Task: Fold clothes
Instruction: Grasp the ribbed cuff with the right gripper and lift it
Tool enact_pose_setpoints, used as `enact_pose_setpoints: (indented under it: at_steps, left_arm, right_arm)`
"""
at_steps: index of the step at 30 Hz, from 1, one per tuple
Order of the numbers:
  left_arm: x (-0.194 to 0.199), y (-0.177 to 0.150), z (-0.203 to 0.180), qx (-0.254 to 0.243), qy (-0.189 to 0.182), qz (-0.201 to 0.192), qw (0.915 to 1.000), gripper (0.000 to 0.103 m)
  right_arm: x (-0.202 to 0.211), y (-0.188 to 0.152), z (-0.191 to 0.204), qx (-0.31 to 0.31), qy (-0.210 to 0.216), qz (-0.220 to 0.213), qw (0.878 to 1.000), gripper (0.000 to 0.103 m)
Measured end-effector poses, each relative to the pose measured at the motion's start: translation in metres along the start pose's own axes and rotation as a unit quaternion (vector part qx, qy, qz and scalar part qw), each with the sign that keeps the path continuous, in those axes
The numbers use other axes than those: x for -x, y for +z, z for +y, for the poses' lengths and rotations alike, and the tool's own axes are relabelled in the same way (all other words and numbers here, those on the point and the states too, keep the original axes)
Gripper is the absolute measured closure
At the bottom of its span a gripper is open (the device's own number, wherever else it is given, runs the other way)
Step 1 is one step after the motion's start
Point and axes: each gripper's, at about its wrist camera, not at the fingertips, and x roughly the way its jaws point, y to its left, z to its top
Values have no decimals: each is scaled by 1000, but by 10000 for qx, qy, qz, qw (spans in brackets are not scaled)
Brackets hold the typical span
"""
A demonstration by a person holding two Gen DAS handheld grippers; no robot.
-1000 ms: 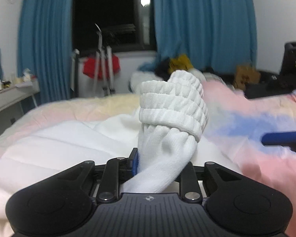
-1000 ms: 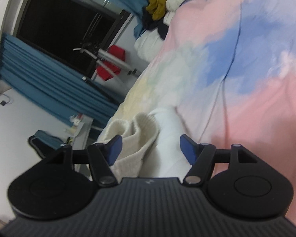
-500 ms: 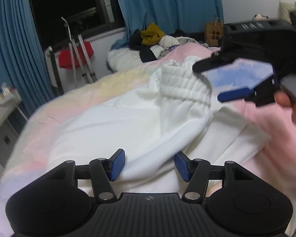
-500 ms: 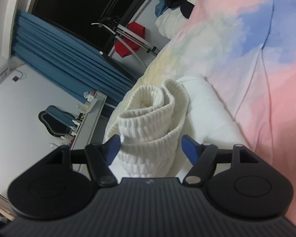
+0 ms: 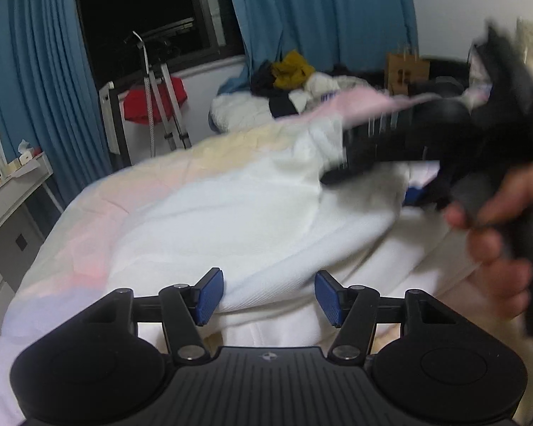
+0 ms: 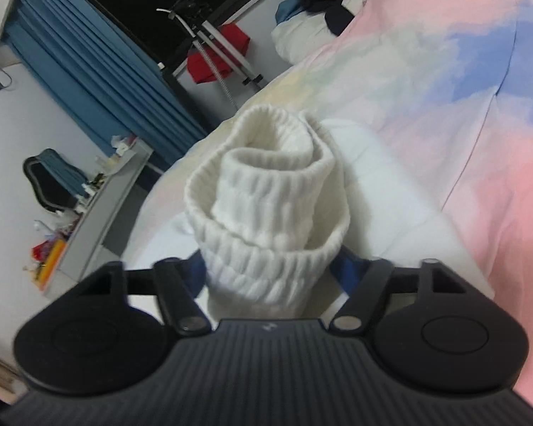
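A white knit garment [image 5: 231, 213] lies spread on the pastel bed cover [image 5: 89, 220]. My left gripper [image 5: 268, 296] is open low over it, and a fold of the sleeve lies loosely between its blue pads [image 5: 209, 296]. A hand [image 5: 497, 220] holds the blurred black body of the other gripper at the right, over the sleeve's far end. In the right wrist view the ribbed white cuff [image 6: 266, 191] stands bunched up between the pads of my right gripper [image 6: 268, 271]. Its jaws are closing and press on both sides of the cuff.
A heap of dark, yellow and white clothes [image 5: 291, 71] sits at the bed's far end beside a brown paper bag [image 5: 407, 71]. A rack with a red cloth [image 5: 152, 96] stands by the window. A grey desk [image 5: 14, 191] and a chair [image 6: 49, 181] are left of the bed.
My left gripper let go of the cuff, opened and drew back along the sleeve. The right gripper moved in over the cuff and closed on it.
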Motion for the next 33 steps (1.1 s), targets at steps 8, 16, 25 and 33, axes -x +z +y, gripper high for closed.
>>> enact_pose_setpoints:
  at_steps: [8, 16, 25, 33]
  left_arm:
    - [28, 8, 12, 446, -327, -383, 9977, 39]
    - [46, 5, 8, 236, -510, -599, 9966, 35]
    - [38, 1, 36, 803, -701, -451, 9933, 28]
    - [22, 4, 93, 1910, -641, -68, 9795, 22]
  right_arm:
    - [30, 13, 9, 253, 152, -720, 9970, 72]
    - [66, 23, -15, 150, -485, -1424, 9885, 74]
    - [47, 13, -70, -978, -890, -653, 9891, 64]
    - [63, 0, -72, -1217, -1122, -382, 9855, 24]
